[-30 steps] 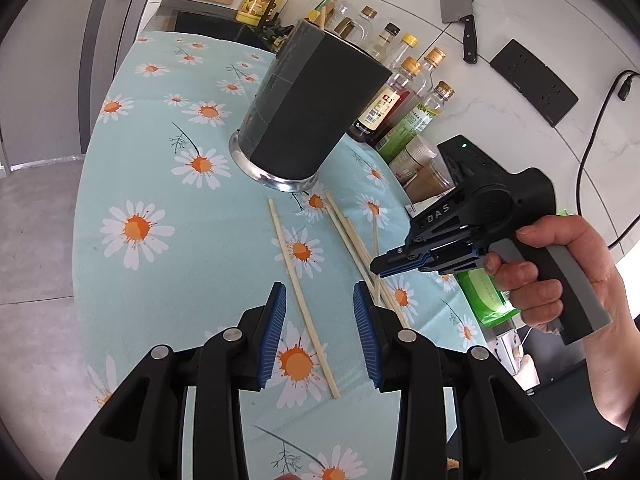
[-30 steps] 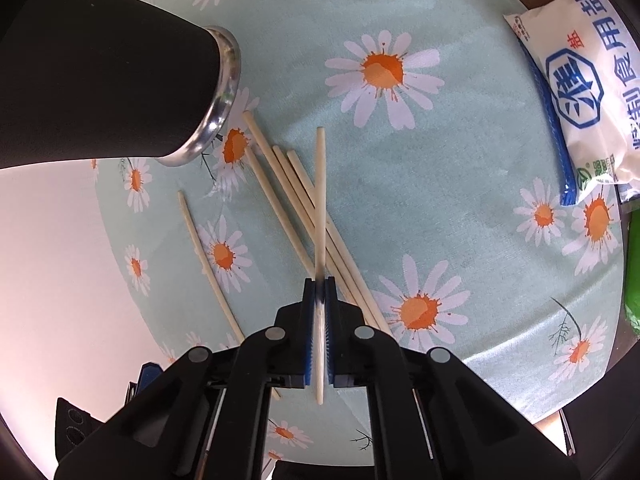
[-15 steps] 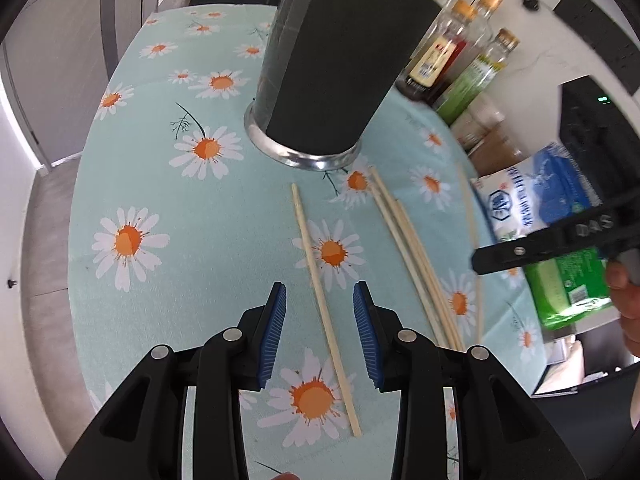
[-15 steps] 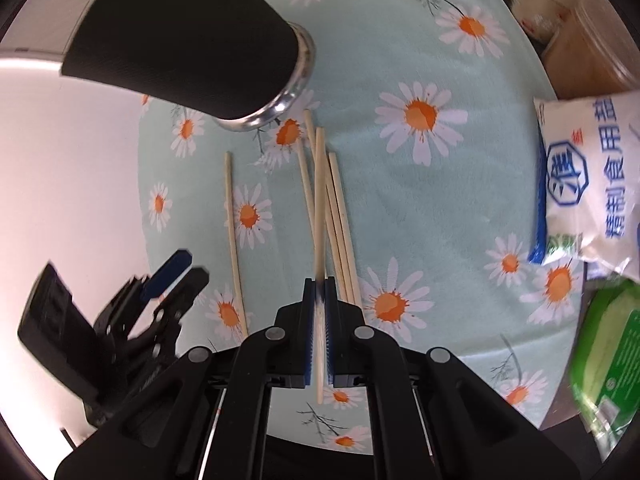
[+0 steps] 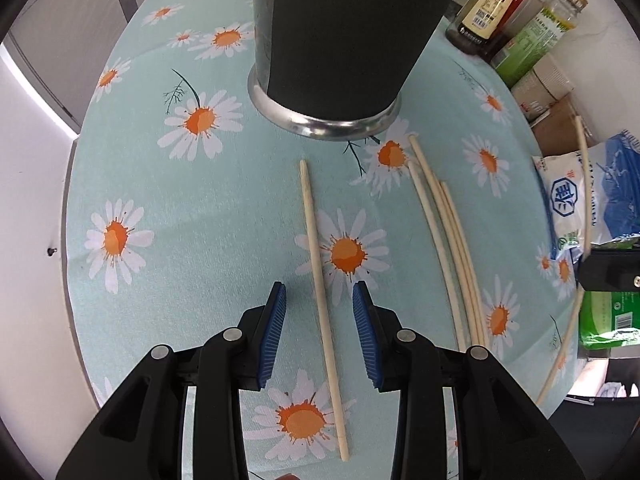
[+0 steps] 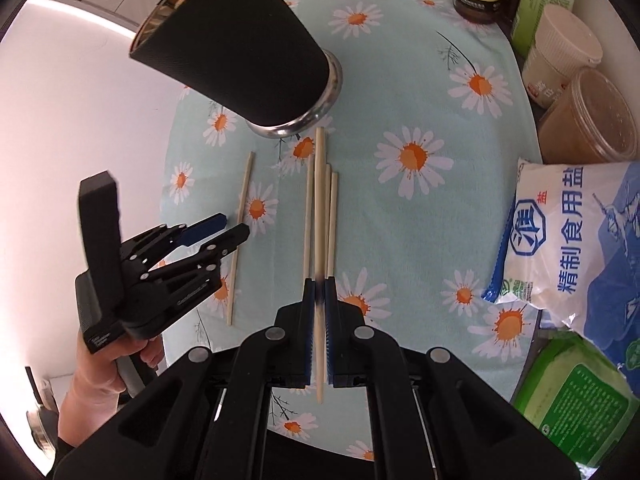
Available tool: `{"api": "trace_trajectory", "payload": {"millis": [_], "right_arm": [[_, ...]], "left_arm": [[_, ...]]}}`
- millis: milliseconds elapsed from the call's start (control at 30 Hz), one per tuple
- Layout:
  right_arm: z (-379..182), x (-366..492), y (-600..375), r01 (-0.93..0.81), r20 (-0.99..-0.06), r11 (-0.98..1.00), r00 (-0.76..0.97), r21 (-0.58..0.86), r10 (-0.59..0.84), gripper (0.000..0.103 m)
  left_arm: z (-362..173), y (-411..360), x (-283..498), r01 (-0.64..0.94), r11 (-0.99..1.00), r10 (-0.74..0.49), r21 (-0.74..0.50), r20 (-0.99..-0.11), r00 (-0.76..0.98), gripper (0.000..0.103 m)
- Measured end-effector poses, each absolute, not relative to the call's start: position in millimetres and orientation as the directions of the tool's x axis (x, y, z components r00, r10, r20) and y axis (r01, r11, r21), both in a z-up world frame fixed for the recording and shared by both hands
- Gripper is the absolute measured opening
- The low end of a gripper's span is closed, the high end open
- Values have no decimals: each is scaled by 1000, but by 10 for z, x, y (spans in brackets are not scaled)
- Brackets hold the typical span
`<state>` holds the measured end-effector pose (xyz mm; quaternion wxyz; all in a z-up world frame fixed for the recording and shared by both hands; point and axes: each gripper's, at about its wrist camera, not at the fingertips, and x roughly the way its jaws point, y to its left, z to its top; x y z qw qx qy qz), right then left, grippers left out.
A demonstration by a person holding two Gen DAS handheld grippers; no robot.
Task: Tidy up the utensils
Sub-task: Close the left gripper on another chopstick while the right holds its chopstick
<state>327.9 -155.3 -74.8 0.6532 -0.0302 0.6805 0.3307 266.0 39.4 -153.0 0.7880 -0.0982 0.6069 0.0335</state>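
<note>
Left gripper (image 5: 318,312) dropped closer, jaws wide astride the lone chopstick (image 5: 320,280); right gripper (image 6: 319,312), clamping another chopstick (image 6: 319,216), lifted clear, likely bound for the holder (image 6: 240,48).

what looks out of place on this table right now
The loose chopsticks: a single chopstick lies alone on the daisy tablecloth, between the pads of the open left claw, and a bundle of three lies beside it, all outside the black holder cup. The right claw grips another chopstick.
</note>
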Motion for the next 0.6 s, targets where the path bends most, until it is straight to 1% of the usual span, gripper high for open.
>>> {"api": "trace_trajectory", "payload": {"millis": [33,67,100,133,233,433,600], "right_arm": [[-740,3275,-1546,-479,-905,771,-151,420,399,6],[-726,3282,-1555,-481,-900,764,-158,430,407,6],[-710,3286,-1566,-482,-894,757,-165,441,416,6],[-717,3284,-1544,-484,-891,753,-166,446,422,6],[-720,3295,-1552,-483,-882,742,-179,466,437,6],[-724,3311,-1562,-475,-858,719,-203,507,471,6],[-862,3281,-1465,-481,-858,712,-242,512,453,6]], "left_arm": [[-1535,372,2674,-170,981,-53,-98,-966,253,31],[-1539,346,2690,-165,984,-33,-75,-970,241,27],[-1542,319,2701,-159,986,-14,-52,-973,231,14],[-1550,298,2724,-158,987,1,-35,-975,220,8],[-1564,322,2755,-186,982,-1,-40,-979,205,5],[-1596,345,2786,-233,970,-14,-64,-978,210,4],[-1602,429,2711,-271,957,-40,-101,-974,221,4]]}}
